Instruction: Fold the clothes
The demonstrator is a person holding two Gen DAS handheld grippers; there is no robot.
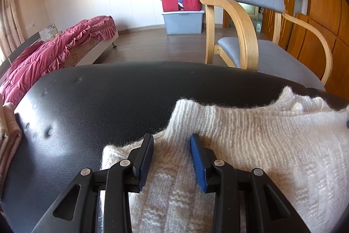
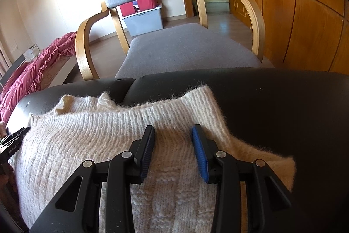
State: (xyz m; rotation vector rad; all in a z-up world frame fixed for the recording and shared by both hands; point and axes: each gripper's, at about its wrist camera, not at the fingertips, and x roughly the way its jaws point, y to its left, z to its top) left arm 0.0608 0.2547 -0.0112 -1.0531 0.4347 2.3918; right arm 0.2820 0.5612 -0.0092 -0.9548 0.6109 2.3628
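Sweater [image 1: 250, 145] spread on black cushion [image 1: 98, 91], left gripper [image 1: 171, 141] and right gripper [image 2: 173, 133] both spread above its far corners; pinch both layers evenly before any lift.

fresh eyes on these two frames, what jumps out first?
The fluffy white knit sweater spread over the black leather surface, filling the foreground in both views. Both tongs hang open over it: the left tongs above its left part, the right tongs above its right part, blue pads apart and nothing gripped. Behind stands a grey-cushioned wooden armchair, with a crumpled red quilt on a bed at far left.
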